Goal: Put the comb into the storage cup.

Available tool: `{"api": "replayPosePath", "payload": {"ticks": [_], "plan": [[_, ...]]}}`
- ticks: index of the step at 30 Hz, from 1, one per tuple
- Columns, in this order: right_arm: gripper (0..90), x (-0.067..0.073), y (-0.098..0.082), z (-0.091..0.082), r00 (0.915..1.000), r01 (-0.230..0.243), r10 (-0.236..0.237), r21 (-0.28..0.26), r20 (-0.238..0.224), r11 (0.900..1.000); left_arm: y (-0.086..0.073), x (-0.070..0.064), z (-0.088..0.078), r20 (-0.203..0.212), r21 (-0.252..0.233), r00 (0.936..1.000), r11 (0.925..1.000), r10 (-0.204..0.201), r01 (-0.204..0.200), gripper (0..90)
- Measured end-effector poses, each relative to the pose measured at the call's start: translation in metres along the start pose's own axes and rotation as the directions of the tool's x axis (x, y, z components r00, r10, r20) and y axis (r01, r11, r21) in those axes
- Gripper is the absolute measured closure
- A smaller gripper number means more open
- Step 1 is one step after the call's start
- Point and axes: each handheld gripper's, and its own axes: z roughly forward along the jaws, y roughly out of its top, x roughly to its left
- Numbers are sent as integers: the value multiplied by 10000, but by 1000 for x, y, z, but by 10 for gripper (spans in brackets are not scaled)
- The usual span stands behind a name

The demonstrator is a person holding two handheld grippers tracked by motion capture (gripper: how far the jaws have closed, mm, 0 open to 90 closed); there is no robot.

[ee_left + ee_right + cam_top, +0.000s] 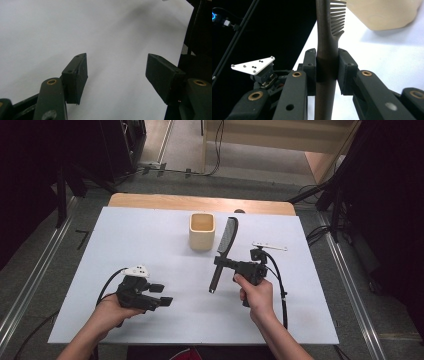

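Beige cup [202, 231] looks empty; right gripper [223, 263] jaws pinch comb [226, 246], left gripper [162, 295] jaws spread

My right jaws cover part of the long dark plastic comb [325, 50]; the blurred beige square cup [384, 13] runs off the top edge.

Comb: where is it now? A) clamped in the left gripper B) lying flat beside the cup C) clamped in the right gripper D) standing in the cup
C: the right gripper is shut on the comb handle, while the left gripper is open over bare table.
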Motion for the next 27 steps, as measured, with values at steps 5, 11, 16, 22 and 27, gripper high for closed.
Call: {"api": "replayPosePath", "payload": {"ticks": [5,11,16,22,27], "plan": [[699,0,9,5,9995,132,-126,195,-300,9997,-3,2,-3,-28,-105,10000,9999,-83,83,355],[699,3,20,9,9976,138,-116,322,-687,9994,-6,4,-6,124,-207,9997,9995,-223,226,355],[700,4,29,13,9967,149,-111,469,-808,9988,-6,4,-7,-137,-94,9998,9998,-160,159,355],[700,7,37,19,9970,350,-310,562,-705,9978,-7,5,-7,-201,-93,9997,9998,-153,151,355],[700,10,44,23,9968,442,-404,548,-690,9975,-7,6,-7,-254,-42,9996,9999,-108,107,355]]}}
